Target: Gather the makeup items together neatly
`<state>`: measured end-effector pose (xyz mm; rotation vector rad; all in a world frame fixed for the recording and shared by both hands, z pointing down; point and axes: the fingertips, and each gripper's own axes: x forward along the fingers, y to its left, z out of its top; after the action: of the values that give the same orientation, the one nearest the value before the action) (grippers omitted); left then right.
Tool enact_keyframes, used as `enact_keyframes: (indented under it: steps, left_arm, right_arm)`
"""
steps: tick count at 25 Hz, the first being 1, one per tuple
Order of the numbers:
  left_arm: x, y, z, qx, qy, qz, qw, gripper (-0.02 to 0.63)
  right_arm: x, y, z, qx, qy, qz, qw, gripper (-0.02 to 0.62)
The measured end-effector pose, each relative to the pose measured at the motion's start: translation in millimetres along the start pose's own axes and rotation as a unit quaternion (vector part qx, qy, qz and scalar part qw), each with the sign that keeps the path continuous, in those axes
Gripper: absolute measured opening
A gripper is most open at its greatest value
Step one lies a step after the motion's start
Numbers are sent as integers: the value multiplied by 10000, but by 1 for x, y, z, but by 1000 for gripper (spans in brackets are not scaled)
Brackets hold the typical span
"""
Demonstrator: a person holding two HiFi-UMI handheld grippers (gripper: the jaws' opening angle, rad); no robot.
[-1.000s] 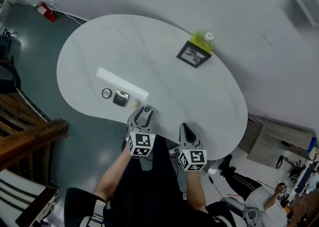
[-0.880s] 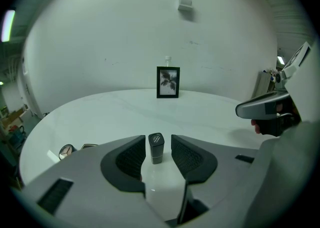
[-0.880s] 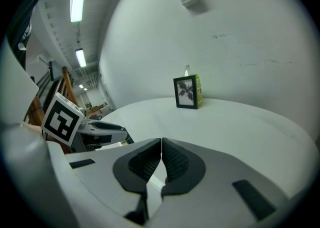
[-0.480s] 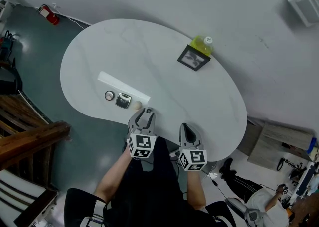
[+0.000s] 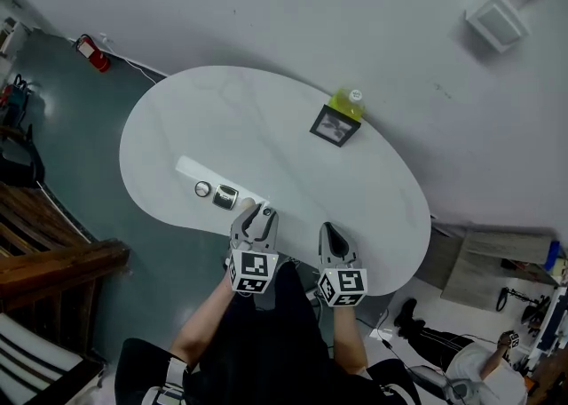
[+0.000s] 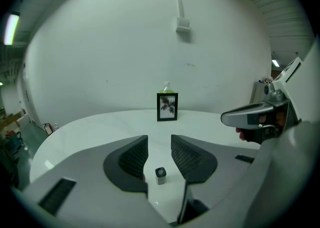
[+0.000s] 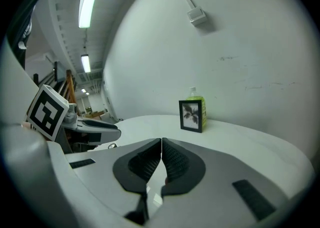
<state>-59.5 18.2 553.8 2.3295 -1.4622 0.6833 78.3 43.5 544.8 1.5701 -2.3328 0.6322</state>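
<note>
Left gripper [image 5: 256, 217] jaws apart, clamped on nothing; right gripper [image 5: 329, 233] jaws together, empty. Held above near edge of surface [image 5: 266, 119]. Round compact [image 5: 202, 188] and square compact [image 5: 225, 197] side by side, near-left edge, just left of left gripper.

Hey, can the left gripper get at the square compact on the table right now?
Probably yes. The left gripper hangs close by the compact, its fingers apart and empty, and the compact shows right in line between them. Nothing stands in the way; it would only need to come down.
</note>
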Motion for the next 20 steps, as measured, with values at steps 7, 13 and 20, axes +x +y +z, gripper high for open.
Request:
enact_keyframes:
  steps: [7,13,20]
  left_arm:
    - [-34,10,53,132,-536,-12,9985,138]
    - [-75,30,92,309,-916,208,9951,104]
    - [-113,49,111,326,-1273,430,9904,59]
  right_arm:
    - [-13,15,50,-204,-475,-28,9987,29]
    - [-28,34,88,-447,-889,-9,9950,29]
    - [-41,58,115,-649,-1235,85,9902,29]
